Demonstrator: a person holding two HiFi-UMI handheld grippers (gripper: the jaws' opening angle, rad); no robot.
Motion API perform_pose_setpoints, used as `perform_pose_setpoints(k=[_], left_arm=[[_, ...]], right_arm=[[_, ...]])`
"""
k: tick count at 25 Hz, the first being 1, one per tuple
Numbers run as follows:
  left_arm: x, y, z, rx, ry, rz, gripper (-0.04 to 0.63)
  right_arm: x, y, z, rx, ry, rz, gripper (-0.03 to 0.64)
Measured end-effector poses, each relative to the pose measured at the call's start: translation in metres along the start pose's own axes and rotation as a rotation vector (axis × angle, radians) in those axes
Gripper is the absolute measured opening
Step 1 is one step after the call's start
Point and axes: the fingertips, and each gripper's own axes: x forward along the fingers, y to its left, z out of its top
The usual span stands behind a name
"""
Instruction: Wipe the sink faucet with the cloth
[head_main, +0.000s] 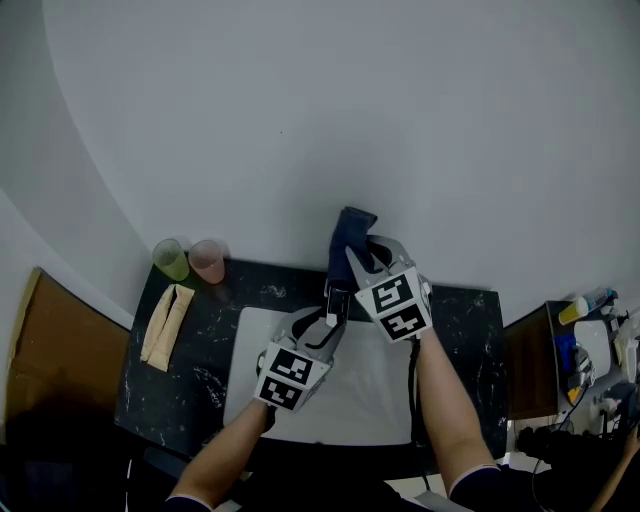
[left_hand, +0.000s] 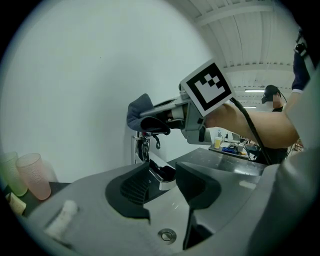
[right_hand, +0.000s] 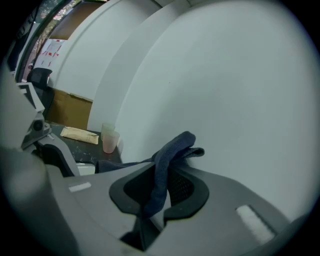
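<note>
Because the cloth (left_hand: 141, 109) is pinched only along one fold, it could be tugged out of the right gripper (left_hand: 150, 122) once it is dragged over the faucet (left_hand: 142, 150); that is a judgement.

In the left gripper view, the left gripper (left_hand: 162, 187) is seen released. Its dark ribbed pads are spread to either side of the faucet's flat, square-edged chrome spout, and no pressing on it can be made out. If the jaws are left there, the cloth could be kept off part of the spout or snagged on them, and polished metal could be knocked by hard plastic. The cloth is held just above the faucet, bunched and dark blue. A round metal drain (left_hand: 167, 235) is set below the faucet in the smooth white sink (left_hand: 167, 212).

In the right gripper view, the right gripper is shown clenched on the cloth, which is thick, soft and limp. It is drawn through the jaws as a band, with a loose end flopping beyond them. The faucet itself cannot be made out here.

In the head view, both grippers are crowded over the faucet, so a collision between them is possible. A translucent green cup (head_main: 171, 259), a pink cup (head_main: 207, 261) and a tan folded packet (head_main: 166, 325) are seen well left of the faucet on the black speckled counter (head_main: 460, 310).
</note>
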Motion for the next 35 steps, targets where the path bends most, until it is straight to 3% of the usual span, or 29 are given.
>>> perform_pose_setpoints(k=[8,13,23,35], left_arm=[[0.001,0.001,0.0,-0.005,0.002,-0.004,0.167],[0.0,0.001,0.0,-0.016,0.003,-0.004,0.166],[0.0,-0.001,0.0,-0.024,0.006,-0.001,0.166],[0.001,-0.003,0.0,-0.015,0.011,0.001,0.166]], right_arm=[[-0.005,-0.02,-0.012,0.054,-0.006,-0.148,0.06],[-0.007,-0.025,-0.042,0.142,0.003,-0.172,0.06],[0.019,0.011,-0.098,0.242,0.053,-0.018,0.06],[0.041,0.054,-0.151,0.079,0.296,0.148,0.06]])
